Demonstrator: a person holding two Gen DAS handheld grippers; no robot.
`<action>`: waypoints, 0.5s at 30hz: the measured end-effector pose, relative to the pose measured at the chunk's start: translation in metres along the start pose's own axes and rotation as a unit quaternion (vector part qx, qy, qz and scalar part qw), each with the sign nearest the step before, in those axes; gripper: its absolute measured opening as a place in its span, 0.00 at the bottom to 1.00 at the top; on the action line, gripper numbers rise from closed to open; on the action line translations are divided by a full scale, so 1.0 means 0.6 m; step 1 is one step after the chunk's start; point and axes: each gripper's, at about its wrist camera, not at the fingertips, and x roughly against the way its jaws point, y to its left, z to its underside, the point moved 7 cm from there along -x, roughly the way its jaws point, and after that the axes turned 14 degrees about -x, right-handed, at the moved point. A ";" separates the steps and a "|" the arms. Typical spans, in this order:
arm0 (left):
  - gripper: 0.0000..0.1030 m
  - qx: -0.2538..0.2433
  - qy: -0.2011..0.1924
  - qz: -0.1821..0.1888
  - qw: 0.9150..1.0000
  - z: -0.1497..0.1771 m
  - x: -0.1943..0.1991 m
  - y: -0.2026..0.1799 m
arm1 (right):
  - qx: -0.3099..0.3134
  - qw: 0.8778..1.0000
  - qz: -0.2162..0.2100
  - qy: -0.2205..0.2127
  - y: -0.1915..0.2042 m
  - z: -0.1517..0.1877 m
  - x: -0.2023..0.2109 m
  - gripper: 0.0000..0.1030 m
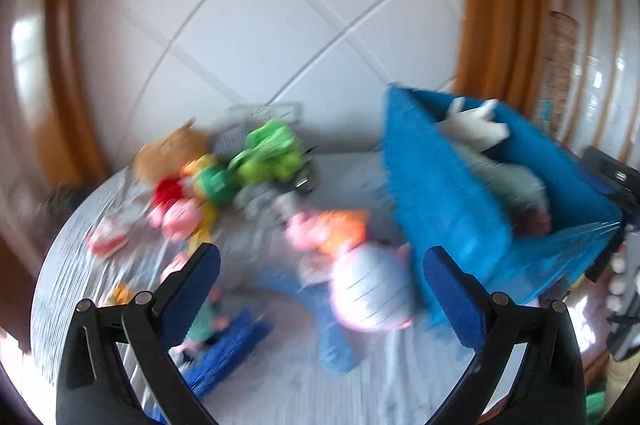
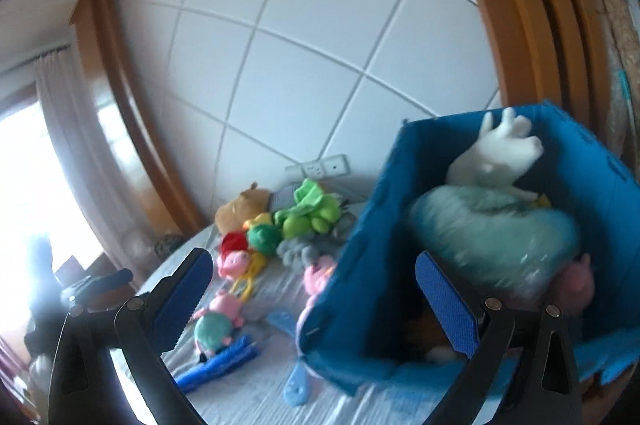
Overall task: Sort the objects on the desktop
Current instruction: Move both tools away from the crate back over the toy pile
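Observation:
A blue fabric bin (image 2: 360,265) stands on the right of the table, holding a white plush (image 2: 496,153), a pale teal plush (image 2: 492,229) and a pink plush (image 2: 576,285). My right gripper (image 2: 316,289) is open, its right finger over the bin's mouth. In the blurred left wrist view my left gripper (image 1: 320,285) is open above a pink and white round plush (image 1: 370,291) that lies beside the bin (image 1: 440,193). Plush toys are heaped at the back: a brown one (image 2: 244,205), a green one (image 2: 308,209) and a pink one (image 2: 234,263).
A grey cloth covers the table (image 2: 272,377). A blue flat strap (image 2: 296,381) lies near the bin. A small teal and pink plush (image 2: 216,329) and a blue folded item (image 2: 220,361) lie at the front left. White tiled wall (image 2: 304,65) and a wall socket (image 2: 320,167) stand behind.

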 end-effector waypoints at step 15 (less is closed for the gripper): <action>1.00 0.088 0.039 -0.074 0.993 0.163 0.009 0.202 | 0.051 0.996 -0.060 0.039 0.180 0.170 -0.105 1.00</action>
